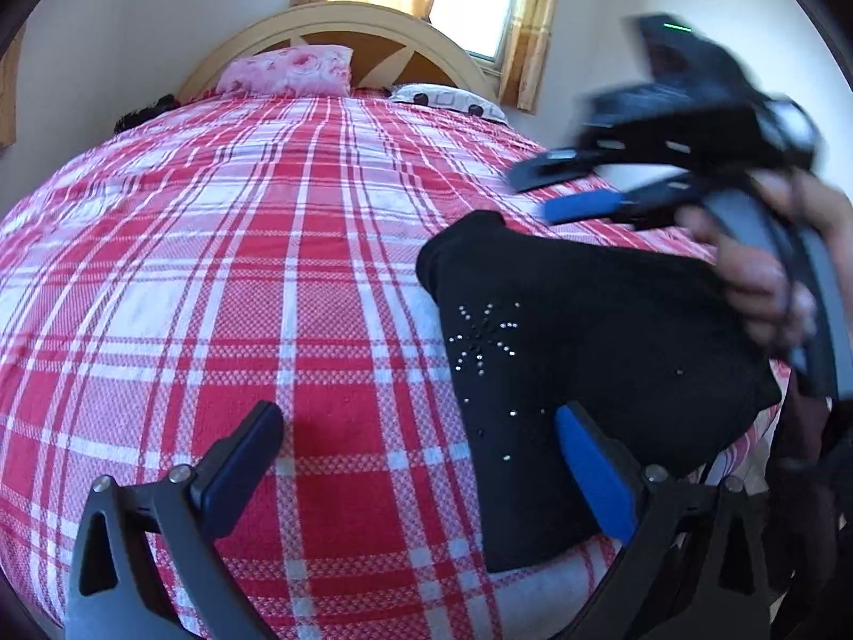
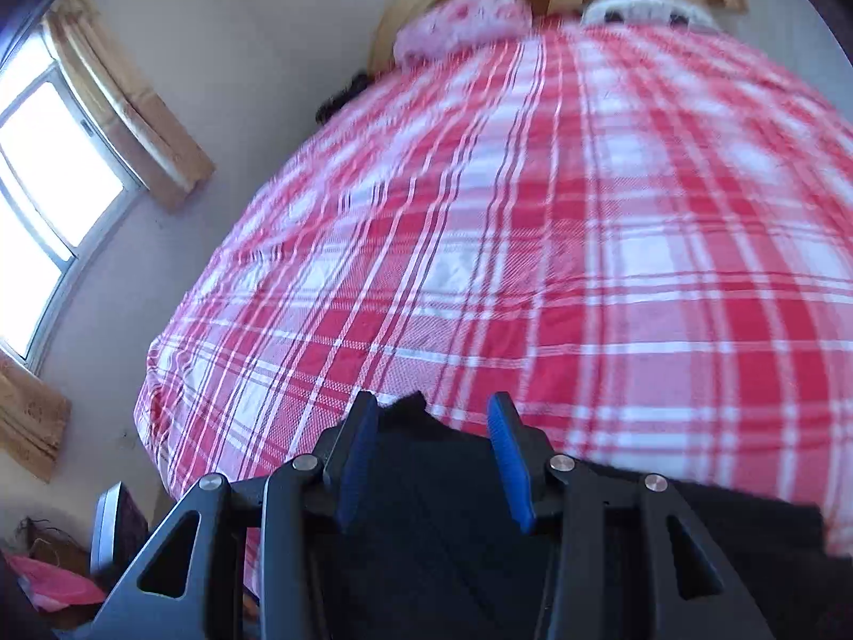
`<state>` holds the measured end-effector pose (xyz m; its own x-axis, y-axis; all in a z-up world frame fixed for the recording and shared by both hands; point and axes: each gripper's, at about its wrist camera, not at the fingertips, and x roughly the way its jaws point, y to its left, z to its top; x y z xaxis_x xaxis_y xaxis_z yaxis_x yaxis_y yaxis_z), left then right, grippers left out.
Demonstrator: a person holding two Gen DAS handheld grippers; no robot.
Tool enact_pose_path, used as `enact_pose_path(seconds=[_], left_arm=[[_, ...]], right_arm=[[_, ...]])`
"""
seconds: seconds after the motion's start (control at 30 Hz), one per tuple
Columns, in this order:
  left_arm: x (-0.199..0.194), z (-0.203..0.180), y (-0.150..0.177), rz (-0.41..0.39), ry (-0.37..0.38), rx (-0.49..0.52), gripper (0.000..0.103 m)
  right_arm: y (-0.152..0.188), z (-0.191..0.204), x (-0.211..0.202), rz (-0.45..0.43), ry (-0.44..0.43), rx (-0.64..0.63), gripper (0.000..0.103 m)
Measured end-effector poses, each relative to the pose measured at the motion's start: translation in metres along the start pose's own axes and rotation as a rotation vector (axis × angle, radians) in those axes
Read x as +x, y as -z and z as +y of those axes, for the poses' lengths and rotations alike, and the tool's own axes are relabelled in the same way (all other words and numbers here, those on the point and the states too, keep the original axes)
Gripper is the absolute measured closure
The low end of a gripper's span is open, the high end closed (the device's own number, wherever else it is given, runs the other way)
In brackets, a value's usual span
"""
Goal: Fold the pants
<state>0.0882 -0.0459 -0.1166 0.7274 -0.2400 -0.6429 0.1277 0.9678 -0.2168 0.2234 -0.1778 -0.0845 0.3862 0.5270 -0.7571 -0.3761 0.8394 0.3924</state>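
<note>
Black pants [image 1: 576, 352] with a rhinestone star pattern lie folded into a compact bundle on the red and white plaid bedspread [image 1: 240, 277], near the bed's front right. My left gripper [image 1: 421, 437] is open and empty, just above the bedspread, its right finger over the bundle's left edge. My right gripper [image 1: 554, 189] is blurred in the left wrist view, held in a hand above the bundle's far side, open. In the right wrist view the right gripper [image 2: 432, 426] is open and empty, with the pants [image 2: 426, 522] below it.
A pink floral pillow [image 1: 290, 69] and a white patterned pillow [image 1: 448, 98] lie at the wooden headboard [image 1: 341, 21]. Windows with curtains [image 2: 58, 170] are on the walls. The bed's left edge [image 2: 154, 373] drops to the floor, with clutter [image 2: 58, 576] beside it.
</note>
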Motion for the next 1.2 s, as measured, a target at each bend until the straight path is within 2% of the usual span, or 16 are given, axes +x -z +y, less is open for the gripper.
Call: enact_pose_path(seconds=[0.13, 0.23, 0.27, 0.3, 0.4, 0.6, 0.8, 0.97, 1.03, 1.13, 1.17, 1.2], left_arm=[[0.002, 0.001, 0.003, -0.008, 0.011, 0.0, 0.0], [0.001, 0.002, 0.004, -0.014, 0.016, 0.004, 0.0], [0.0, 0.003, 0.005, -0.015, 0.017, 0.003, 0.0], [-0.001, 0.003, 0.005, -0.017, 0.019, 0.004, 0.0], [-0.002, 0.003, 0.007, -0.018, 0.02, 0.005, 0.0], [-0.002, 0.0, 0.008, -0.024, 0.01, 0.013, 0.0], [0.0, -0.003, 0.008, -0.023, 0.002, 0.014, 0.0], [0.002, -0.001, 0.007, -0.028, 0.005, 0.018, 0.0], [0.001, 0.0, 0.007, -0.03, 0.011, 0.016, 0.0], [0.0, 0.001, 0.006, -0.032, 0.019, 0.013, 0.0], [-0.001, 0.002, 0.005, -0.032, 0.019, 0.011, 0.0], [-0.003, 0.002, 0.005, -0.031, 0.02, 0.006, 0.0]], right_arm=[[-0.013, 0.001, 0.048, 0.152, -0.039, 0.024, 0.058], [-0.01, -0.001, 0.066, 0.245, -0.101, 0.055, 0.058], [-0.01, -0.002, 0.07, 0.266, -0.104, 0.061, 0.061], [-0.01, -0.003, 0.074, 0.274, -0.11, 0.073, 0.072], [-0.008, -0.004, 0.075, 0.27, -0.125, 0.095, 0.082], [-0.007, 0.0, 0.065, 0.211, -0.089, 0.079, 0.093], [-0.016, 0.01, 0.046, 0.112, -0.015, 0.034, 0.096], [-0.014, 0.0, 0.07, 0.147, 0.069, 0.021, 0.096], [-0.01, -0.006, 0.081, 0.17, 0.058, 0.02, 0.095], [-0.009, -0.005, 0.071, 0.119, 0.066, -0.006, 0.088], [-0.01, -0.005, 0.065, 0.106, 0.064, 0.001, 0.075], [-0.01, -0.004, 0.055, 0.08, 0.063, 0.002, 0.056]])
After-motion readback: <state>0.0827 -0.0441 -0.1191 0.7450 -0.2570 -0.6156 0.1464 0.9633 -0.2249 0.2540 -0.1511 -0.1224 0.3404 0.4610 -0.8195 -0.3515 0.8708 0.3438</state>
